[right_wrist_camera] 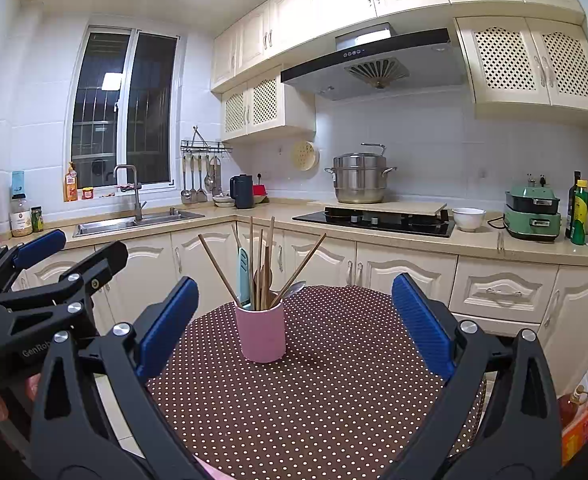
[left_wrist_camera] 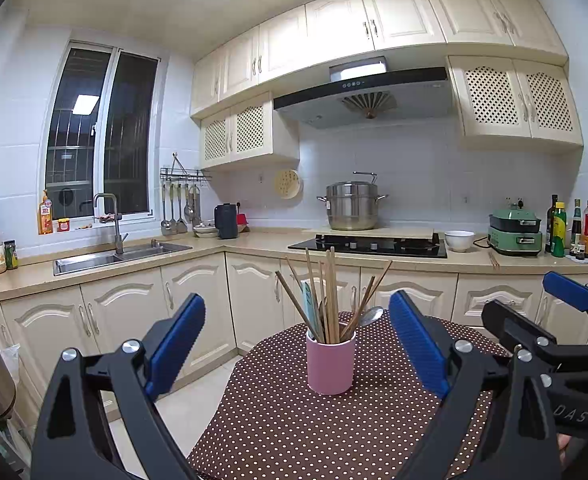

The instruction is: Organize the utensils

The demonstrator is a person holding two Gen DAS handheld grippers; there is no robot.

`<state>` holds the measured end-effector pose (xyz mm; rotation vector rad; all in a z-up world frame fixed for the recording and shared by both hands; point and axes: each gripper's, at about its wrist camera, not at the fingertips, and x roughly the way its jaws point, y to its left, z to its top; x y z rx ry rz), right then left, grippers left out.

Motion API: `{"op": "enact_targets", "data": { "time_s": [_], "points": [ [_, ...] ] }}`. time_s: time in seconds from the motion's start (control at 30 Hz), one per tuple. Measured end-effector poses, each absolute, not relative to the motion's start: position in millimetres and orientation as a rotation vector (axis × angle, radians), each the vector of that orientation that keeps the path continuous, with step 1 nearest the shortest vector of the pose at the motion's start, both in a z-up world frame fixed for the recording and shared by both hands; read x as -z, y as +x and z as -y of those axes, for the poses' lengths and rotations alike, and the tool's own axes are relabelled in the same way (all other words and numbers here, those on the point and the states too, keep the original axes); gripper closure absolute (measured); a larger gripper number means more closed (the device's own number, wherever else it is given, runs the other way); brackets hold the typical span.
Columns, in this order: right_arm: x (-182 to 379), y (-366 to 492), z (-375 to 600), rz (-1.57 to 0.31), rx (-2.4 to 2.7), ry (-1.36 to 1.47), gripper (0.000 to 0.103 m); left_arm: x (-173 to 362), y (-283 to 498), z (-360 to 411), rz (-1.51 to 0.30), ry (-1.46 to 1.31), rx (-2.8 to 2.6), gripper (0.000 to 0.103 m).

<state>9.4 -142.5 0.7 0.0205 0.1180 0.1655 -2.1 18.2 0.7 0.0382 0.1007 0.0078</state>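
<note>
While the pink cup (left_wrist_camera: 330, 362) is standing upright near the middle of the dotted table (left_wrist_camera: 294, 420), it is holding wooden chopsticks (left_wrist_camera: 330, 292), a metal spoon (left_wrist_camera: 370, 316) and a light blue tool (right_wrist_camera: 243, 276), all sticking up and leaning out. The left gripper (left_wrist_camera: 298, 348) is hanging over the near side of the table, spread wide, gripping nothing. The right gripper (right_wrist_camera: 294, 324) is waiting beside it, also spread wide with nothing in it. Far behind, a big silver pot (left_wrist_camera: 352, 206) is sitting by the stove (left_wrist_camera: 370, 246).
</note>
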Motion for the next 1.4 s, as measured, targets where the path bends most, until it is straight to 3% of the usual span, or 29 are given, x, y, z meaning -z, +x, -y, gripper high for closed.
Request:
{"op": "enact_targets", "data": {
  "time_s": [1.4],
  "points": [
    [5.0,8.9,137.2,-0.128,-0.17,0.025,0.007,2.2,-0.7,-24.3,-0.109,0.039,-0.01,0.012]
  ]
}}
